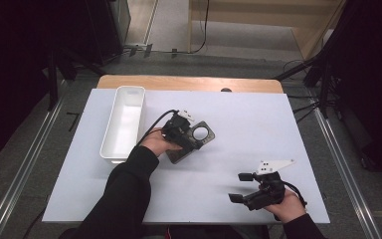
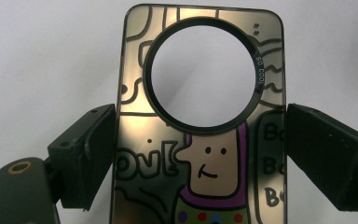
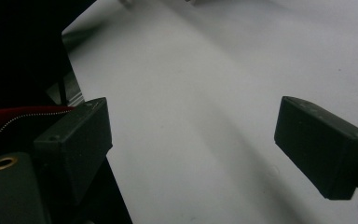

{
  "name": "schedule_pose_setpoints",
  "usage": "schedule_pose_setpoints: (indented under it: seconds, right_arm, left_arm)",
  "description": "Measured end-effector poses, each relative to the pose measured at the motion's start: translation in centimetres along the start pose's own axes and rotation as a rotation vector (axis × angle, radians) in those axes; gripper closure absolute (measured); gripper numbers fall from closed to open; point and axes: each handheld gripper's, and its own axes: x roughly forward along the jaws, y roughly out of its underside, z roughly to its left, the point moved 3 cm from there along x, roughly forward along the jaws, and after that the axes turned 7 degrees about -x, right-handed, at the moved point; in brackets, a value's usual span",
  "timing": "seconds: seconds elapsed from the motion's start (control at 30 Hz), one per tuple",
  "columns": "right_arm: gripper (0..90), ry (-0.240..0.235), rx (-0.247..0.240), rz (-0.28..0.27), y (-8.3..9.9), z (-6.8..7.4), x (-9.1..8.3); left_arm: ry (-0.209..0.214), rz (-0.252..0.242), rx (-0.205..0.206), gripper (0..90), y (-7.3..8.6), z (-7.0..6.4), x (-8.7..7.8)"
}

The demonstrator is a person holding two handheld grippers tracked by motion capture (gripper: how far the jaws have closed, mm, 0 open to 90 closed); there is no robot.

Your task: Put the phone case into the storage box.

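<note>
A glossy phone case (image 2: pixel 209 172) with cartoon drawings and a big round hole lies on the white table cover; in the high view the phone case (image 1: pixel 185 152) is just right of the white bin. My left gripper (image 1: pixel 190 136) straddles it, and in the left gripper view my left gripper (image 2: pixel 200 154) has one jaw pressed against each long edge of the case. My right gripper (image 1: pixel 241 186) rests at the near right of the table with its jaws wide apart; in the right gripper view my right gripper (image 3: pixel 193 140) has nothing between them.
A long white bin (image 1: pixel 108 128) stands at the left of the white cover (image 1: pixel 258 124), seemingly with nothing in it. A wooden table edge (image 1: pixel 189 82) runs along the back. Black stands and cables flank the table on the floor.
</note>
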Motion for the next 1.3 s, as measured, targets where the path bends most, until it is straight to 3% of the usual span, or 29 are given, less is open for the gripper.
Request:
schedule_pose_setpoints:
  seconds: [0.27, 0.97, 1.3]
  right_arm:
    - [10.0, 0.001, -0.002, -0.002, 0.0, 0.0, 0.0]
    - [10.0, 0.013, 0.013, -0.008, -0.1, -0.2, -0.1]
    - [10.0, 0.026, 0.031, -0.017, -0.2, -0.3, -0.2]
  left_arm:
    - [0.009, -0.018, -0.015, 11.3, -0.3, -0.4, -0.6]
    - [0.079, -0.073, -0.081, 11.2, -0.9, -1.9, -2.8]
    - [0.126, -0.119, -0.162, 11.2, -0.7, -1.9, -3.3]
